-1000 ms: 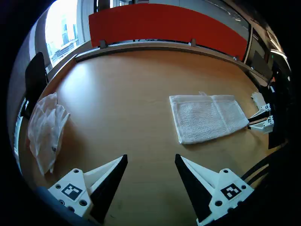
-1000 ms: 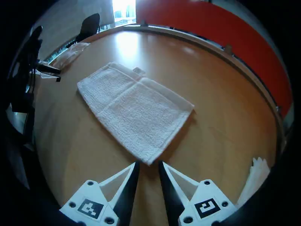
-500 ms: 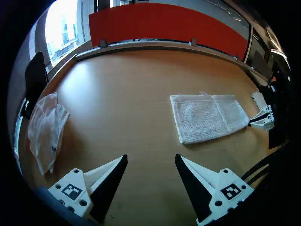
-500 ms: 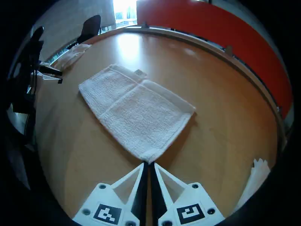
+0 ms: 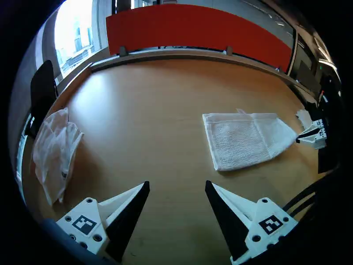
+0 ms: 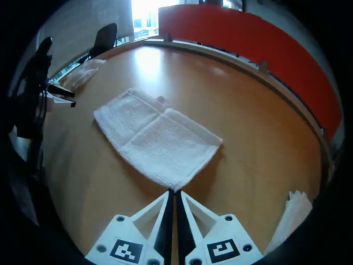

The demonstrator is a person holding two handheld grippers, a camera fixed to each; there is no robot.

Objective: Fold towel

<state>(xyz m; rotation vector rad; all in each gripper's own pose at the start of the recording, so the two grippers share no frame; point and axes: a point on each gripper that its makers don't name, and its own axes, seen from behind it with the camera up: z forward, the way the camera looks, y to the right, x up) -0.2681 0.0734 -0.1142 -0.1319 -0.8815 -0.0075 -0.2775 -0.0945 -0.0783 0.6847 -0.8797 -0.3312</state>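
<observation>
My right gripper (image 6: pixel 174 193) pinches the near corner of the towel (image 6: pixel 159 141), fingers closed on it, while my left gripper (image 5: pixel 176 183) hangs wide open and empty above the table (image 5: pixel 145 110).

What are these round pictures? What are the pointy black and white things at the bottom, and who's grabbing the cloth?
A person holds a pinching tool, called a gripper, in each hand. Each has a camera looking along its two fingers, so you see fingers at the bottom. One picture comes from the left gripper; its fingers are wide apart and hold nothing. The other comes from the right gripper, pinched shut on a corner of the white towel. The towel lies on a wooden table. A crumpled white bundle lies there too, and a red panel stands behind.
</observation>
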